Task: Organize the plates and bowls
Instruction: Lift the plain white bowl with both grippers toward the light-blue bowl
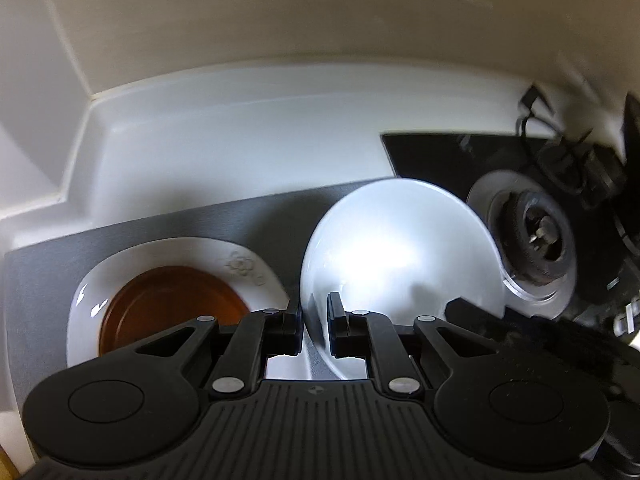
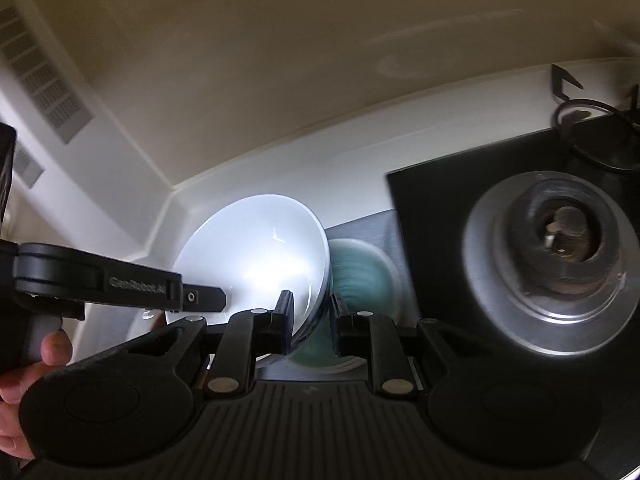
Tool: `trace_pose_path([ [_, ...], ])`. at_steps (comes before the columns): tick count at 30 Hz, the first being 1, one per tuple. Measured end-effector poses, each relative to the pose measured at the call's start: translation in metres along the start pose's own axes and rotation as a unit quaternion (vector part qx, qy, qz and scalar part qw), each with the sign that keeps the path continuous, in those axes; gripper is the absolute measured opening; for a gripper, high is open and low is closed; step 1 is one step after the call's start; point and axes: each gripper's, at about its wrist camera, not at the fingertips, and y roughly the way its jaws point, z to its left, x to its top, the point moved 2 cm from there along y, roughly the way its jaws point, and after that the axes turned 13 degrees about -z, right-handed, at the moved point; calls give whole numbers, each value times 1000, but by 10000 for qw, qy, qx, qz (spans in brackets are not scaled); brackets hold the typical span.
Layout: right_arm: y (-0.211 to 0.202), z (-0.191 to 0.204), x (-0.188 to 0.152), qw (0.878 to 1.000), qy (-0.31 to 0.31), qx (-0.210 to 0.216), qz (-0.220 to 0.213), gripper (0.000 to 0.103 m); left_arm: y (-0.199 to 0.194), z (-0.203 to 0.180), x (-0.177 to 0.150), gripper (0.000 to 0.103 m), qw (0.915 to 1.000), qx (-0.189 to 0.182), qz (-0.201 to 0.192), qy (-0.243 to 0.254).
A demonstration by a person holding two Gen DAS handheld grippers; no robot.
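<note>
A white bowl (image 1: 400, 248) is held tilted above the grey mat (image 1: 48, 272). My left gripper (image 1: 314, 320) is shut on its left rim. My right gripper (image 2: 310, 316) is shut on the bowl's (image 2: 260, 256) right rim; the left gripper's arm (image 2: 120, 284) shows at the left in the right wrist view. A brown plate (image 1: 168, 300) lies in a white flowered plate (image 1: 240, 256) on the mat, left of the bowl. A teal plate (image 2: 360, 276) lies on the mat behind the bowl, blurred.
A black stove top (image 2: 432, 200) with a silver gas burner (image 2: 560, 256) lies to the right; the burner also shows in the left wrist view (image 1: 532, 240). The white counter (image 1: 240, 140) runs into a wall corner behind. A vent grille (image 2: 36, 72) is at far left.
</note>
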Motion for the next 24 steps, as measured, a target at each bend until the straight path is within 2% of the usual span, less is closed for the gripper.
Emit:
trace_pose_path([
  [5, 10, -24, -3, 9997, 188, -69, 100, 20, 21, -16, 0, 13, 9998, 48, 186, 53],
  [11, 32, -29, -11, 9993, 139, -65, 354, 20, 37, -17, -4, 13, 9991, 232, 365, -37],
  [19, 40, -32, -11, 9994, 156, -131, 296, 18, 42, -6, -4, 13, 9977, -26, 527, -436],
  [24, 36, -33, -13, 9996, 144, -71, 228, 7, 31, -1, -1, 13, 9984, 108, 375, -411],
])
